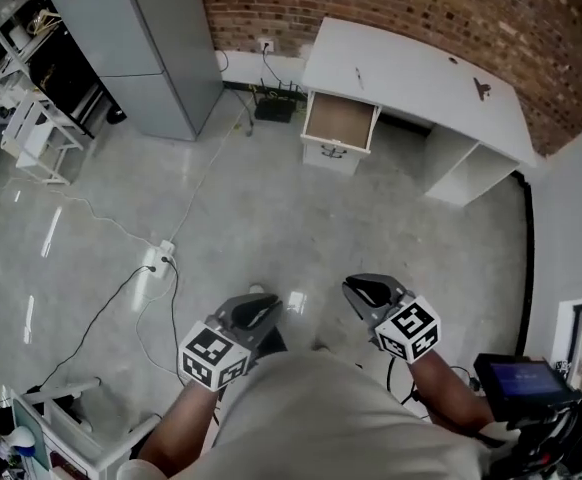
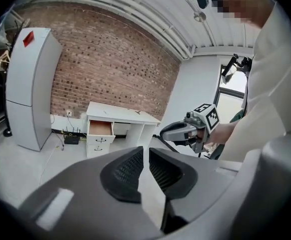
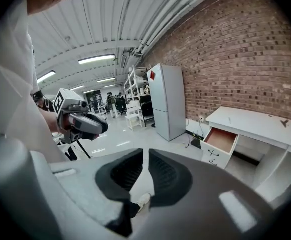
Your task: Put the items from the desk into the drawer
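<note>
The white desk [image 1: 411,78] stands far ahead against the brick wall, its top drawer [image 1: 340,120] pulled open and showing a bare brown bottom. A small dark item [image 1: 482,88] lies on the desktop near the right end, and two tiny marks sit further left. Both grippers hang close to the person's body, well short of the desk. My left gripper [image 1: 256,311] and right gripper [image 1: 366,290] are shut with nothing between the jaws. The left gripper view shows the left gripper [image 2: 146,149], the desk [image 2: 120,115] and the right gripper [image 2: 168,132]. In the right gripper view are the right gripper [image 3: 146,151] and the drawer [image 3: 221,140].
A tall grey cabinet [image 1: 141,38] stands left of the desk. A black box [image 1: 274,108] with cables sits by the wall. A power strip [image 1: 164,256] and cords trail across the grey floor. White shelving [image 1: 31,133] lines the left; a screen [image 1: 521,380] sits at right.
</note>
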`<action>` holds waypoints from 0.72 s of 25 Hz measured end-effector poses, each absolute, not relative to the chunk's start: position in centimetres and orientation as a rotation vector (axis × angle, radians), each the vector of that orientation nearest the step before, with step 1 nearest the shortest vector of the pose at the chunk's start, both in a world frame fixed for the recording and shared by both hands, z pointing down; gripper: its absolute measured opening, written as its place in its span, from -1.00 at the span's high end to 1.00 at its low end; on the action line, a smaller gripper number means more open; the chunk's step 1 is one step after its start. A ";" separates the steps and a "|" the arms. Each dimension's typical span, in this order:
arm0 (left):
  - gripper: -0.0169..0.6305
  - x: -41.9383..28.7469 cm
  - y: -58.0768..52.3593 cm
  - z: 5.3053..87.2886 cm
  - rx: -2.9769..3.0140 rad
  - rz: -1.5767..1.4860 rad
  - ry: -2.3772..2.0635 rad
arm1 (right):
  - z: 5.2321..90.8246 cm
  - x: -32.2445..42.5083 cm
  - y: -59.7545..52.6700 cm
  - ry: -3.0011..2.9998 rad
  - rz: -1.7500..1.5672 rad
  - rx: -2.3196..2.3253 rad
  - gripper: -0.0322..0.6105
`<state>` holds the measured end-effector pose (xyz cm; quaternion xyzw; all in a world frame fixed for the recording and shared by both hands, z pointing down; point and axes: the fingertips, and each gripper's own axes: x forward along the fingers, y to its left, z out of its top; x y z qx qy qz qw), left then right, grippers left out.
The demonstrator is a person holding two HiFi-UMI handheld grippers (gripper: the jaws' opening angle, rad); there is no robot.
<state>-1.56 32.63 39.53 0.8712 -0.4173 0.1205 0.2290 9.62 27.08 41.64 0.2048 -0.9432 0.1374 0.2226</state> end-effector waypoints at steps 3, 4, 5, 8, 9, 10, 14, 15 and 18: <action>0.83 -5.2 27.5 38.9 2.443 0.319 -1.070 | 40.8 6.3 22.9 -2.582 0.375 0.629 0.79; 0.85 -6.3 25.6 38.4 2.462 0.322 -1.049 | 40.5 5.2 21.2 -2.575 0.370 0.652 0.79; 0.88 -7.4 23.9 37.9 2.479 0.327 -1.030 | 40.2 4.1 19.5 -2.570 0.365 0.671 0.79; 0.92 -10.1 20.0 37.1 2.512 0.349 -0.959 | 39.4 1.1 15.1 -2.559 0.357 0.729 0.79; 0.92 -11.1 19.0 37.1 2.516 0.362 -0.936 | 39.2 0.1 13.9 -2.556 0.361 0.750 0.79; 0.92 -12.0 18.1 37.3 2.515 0.374 -0.920 | 39.2 -0.7 12.8 -2.551 0.366 0.768 0.79; 0.92 -14.6 14.9 38.2 2.479 0.367 -0.913 | 39.6 -2.7 8.8 -2.522 0.368 0.798 0.79; 0.92 -14.9 14.0 38.4 2.467 0.357 -0.911 | 39.9 -2.8 7.6 -2.512 0.368 0.807 0.79; 0.93 -15.3 10.9 39.1 2.452 0.361 -0.900 | 41.0 -2.5 2.8 -2.489 0.392 0.856 0.79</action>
